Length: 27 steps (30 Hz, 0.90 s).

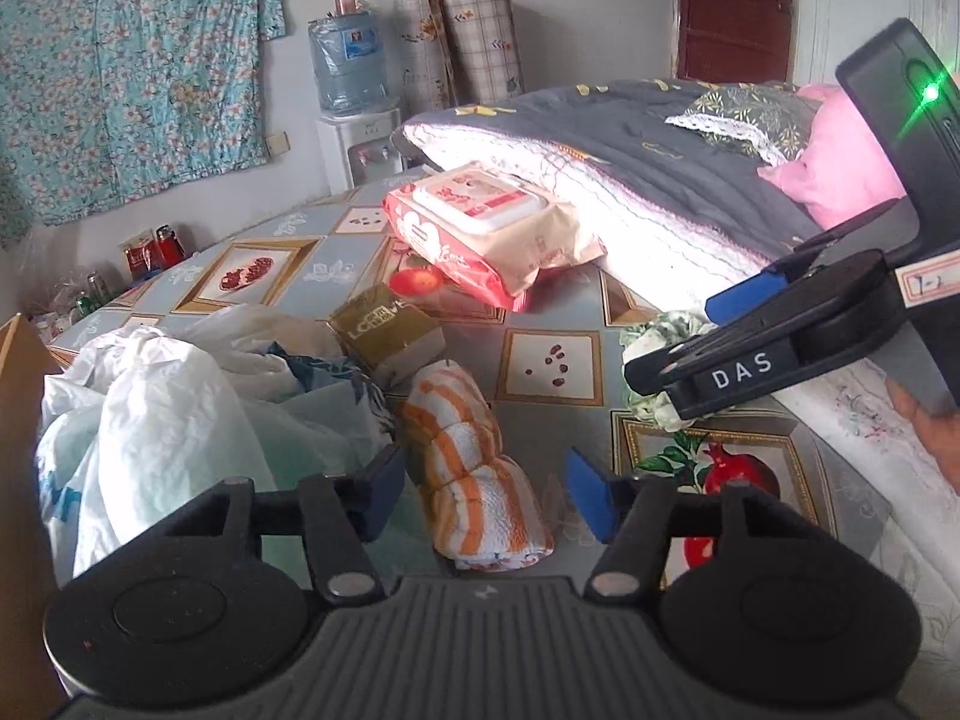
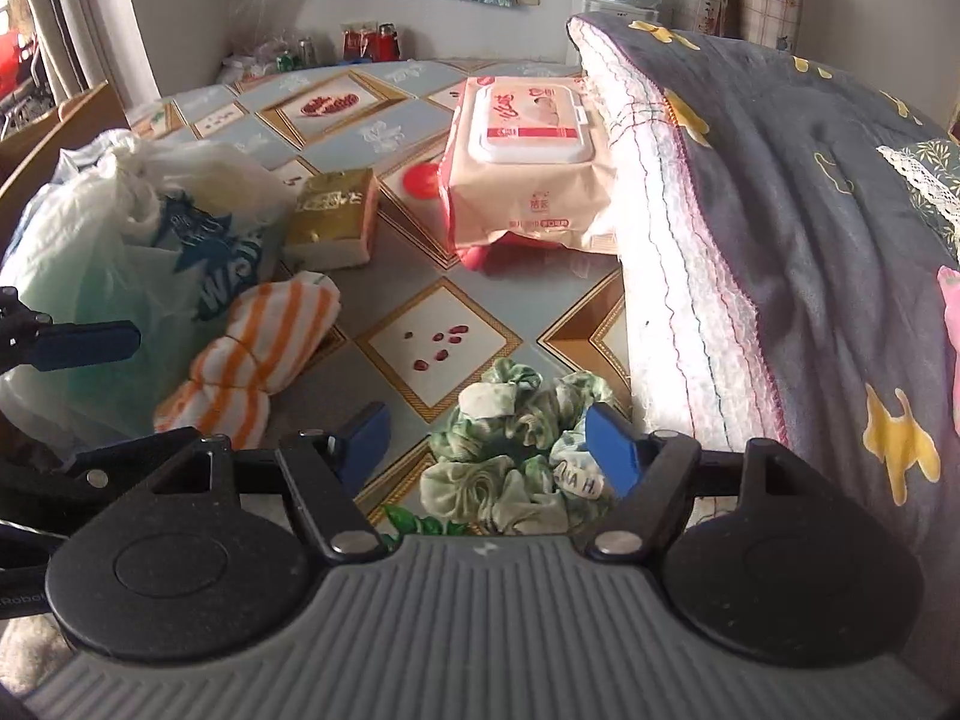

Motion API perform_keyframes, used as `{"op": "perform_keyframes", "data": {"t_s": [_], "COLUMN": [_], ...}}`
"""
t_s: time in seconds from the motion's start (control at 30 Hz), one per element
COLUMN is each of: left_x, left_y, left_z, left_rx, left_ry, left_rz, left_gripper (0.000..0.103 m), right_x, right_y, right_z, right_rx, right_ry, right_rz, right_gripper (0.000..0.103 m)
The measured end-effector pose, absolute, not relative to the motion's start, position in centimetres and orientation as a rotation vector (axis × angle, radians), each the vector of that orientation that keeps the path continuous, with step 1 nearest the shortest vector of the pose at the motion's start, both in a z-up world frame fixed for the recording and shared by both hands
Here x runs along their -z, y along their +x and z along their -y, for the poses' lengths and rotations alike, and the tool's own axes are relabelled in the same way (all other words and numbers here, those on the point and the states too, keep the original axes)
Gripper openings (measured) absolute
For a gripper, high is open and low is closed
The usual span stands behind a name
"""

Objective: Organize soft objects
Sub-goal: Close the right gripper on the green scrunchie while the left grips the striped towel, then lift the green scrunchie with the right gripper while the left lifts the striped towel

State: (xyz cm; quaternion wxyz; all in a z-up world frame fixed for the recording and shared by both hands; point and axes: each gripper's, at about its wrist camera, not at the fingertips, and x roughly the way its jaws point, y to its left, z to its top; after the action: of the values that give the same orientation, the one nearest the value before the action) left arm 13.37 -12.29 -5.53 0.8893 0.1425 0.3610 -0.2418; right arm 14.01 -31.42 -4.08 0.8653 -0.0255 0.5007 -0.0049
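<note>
- Left gripper [image 1: 486, 495]: jaws apart, blue pads either side of the orange-and-white striped towel [image 1: 474, 474], not pressing on it; nothing held.
- Right gripper [image 2: 486, 441]: jaws spread wide over the green-and-white scrunchies [image 2: 516, 456], pads clear of them; nothing gripped. "DAS" in white on its body, plus a small paper tag too unclear to read, seen from the left wrist.
- Scrunchies lying just beside the folded grey quilt [image 2: 780, 210] with yellow figures; "A H." legible on 1 scrunchie.
- Towel lying rolled near the table's near-left part, against the plastic bags [image 2: 120, 252]; blue print on 1 bag only partly readable.
- Gold tissue pack [image 2: 333, 219] past the towel, its lettering blurred.
- Pink wet-wipes pack [image 2: 528, 162] with white lid leaning against the quilt, red script unreadable.
- Table [image 2: 444, 324] covered in a tile-pattern cloth with fruit pictures.
- Beyond: water dispenser [image 1: 354, 114], floral curtain [image 1: 132, 60] on the wall, brown door [image 1: 735, 6].
</note>
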Motion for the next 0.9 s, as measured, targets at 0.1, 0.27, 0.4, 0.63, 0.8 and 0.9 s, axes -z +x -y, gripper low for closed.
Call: {"op": "perform_keyframes", "data": {"t_s": [0.1, 0.27, 0.4, 0.63, 0.8, 0.9], "left_x": [6.8, 8.1, 8.4, 8.3, 7.5, 6.6], "left_y": [14.6, 15.5, 15.8, 15.4, 15.2, 14.6], "left_z": [12.9, 13.9, 14.2, 14.2, 13.7, 13.6], "left_rx": [0.489, 0.452, 0.428, 0.397, 0.404, 0.416], "left_ry": [0.316, 0.363, 0.383, 0.383, 0.338, 0.325], "left_rz": [-0.787, -0.813, -0.818, -0.802, -0.796, -0.771], "left_gripper": [0.054, 0.052, 0.051, 0.043, 0.041, 0.041], "right_x": [5.6, 6.7, 7.0, 6.6, 5.4, 4.5], "right_y": [14.8, 15.3, 15.0, 14.5, 13.6, 12.9], "right_z": [31.8, 32.3, 32.3, 33.1, 33.8, 34.0], "right_rx": [0.008, 0.008, 0.018, 0.055, 0.059, 0.058], "right_ry": [-0.076, -0.083, -0.11, -0.105, -0.031, 0.016], "right_rz": [-1.077, -1.1, -1.095, -1.073, -1.043, -1.021], "right_gripper": [0.072, 0.07, 0.059, 0.027, 0.018, 0.016]}}
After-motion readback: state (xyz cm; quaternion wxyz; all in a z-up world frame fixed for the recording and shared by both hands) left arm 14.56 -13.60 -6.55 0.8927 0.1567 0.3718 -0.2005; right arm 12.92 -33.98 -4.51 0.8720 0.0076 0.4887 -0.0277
